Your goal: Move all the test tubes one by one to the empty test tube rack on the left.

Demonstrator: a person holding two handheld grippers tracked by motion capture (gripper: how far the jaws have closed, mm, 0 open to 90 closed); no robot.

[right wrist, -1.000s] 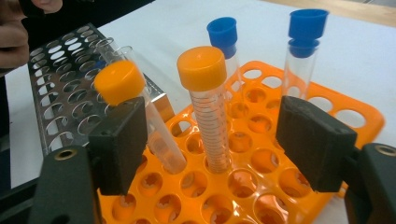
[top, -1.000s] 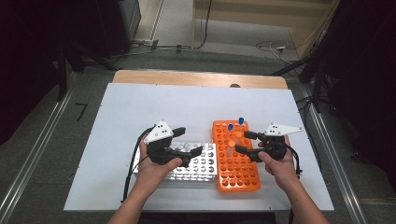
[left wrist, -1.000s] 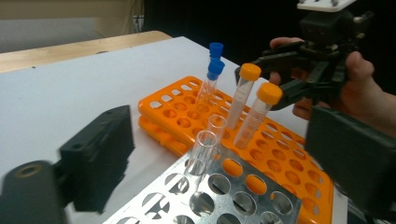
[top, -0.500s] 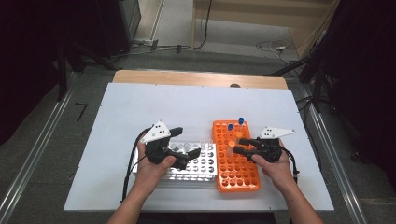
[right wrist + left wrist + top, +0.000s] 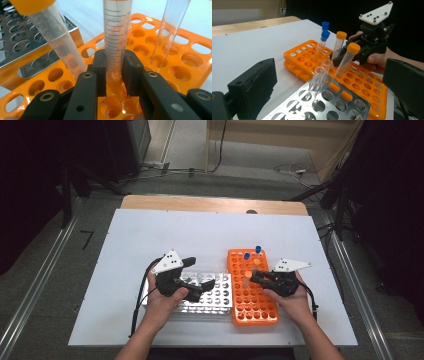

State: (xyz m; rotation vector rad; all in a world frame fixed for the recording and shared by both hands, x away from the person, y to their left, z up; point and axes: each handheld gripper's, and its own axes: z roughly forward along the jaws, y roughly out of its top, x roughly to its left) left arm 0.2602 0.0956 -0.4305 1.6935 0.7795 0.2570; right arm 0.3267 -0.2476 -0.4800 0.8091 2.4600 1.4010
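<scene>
An orange rack [image 5: 260, 312] [image 5: 367, 85] lies beside a metal rack [image 5: 215, 302] [image 5: 337, 105]. My right gripper [image 5: 253, 277] [image 5: 115, 62] [image 5: 336, 55] has just been closing and is shut on the lower body of an upright orange-capped graduated tube [image 5: 116, 37] [image 5: 339, 45] [image 5: 256, 263] standing in the orange rack. A second orange-capped tube [image 5: 347, 60] [image 5: 60, 47] leans just beside it. Two blue-capped tubes [image 5: 323, 37] [image 5: 252, 252] stand farther back. My left gripper [image 5: 199, 276] [image 5: 329, 82] has just opened wide over the metal rack, with two uncapped clear tubes [image 5: 320, 77] between its jaws, untouched.
The racks rest on a white board [image 5: 150, 235] on a wooden table [image 5: 210, 204]. Many holes in both racks are vacant. A dark floor with cables and metal rails surrounds the table.
My right gripper's jaws closed onto the orange-capped tube after a small shift left. The left hand stayed over the metal rack.
</scene>
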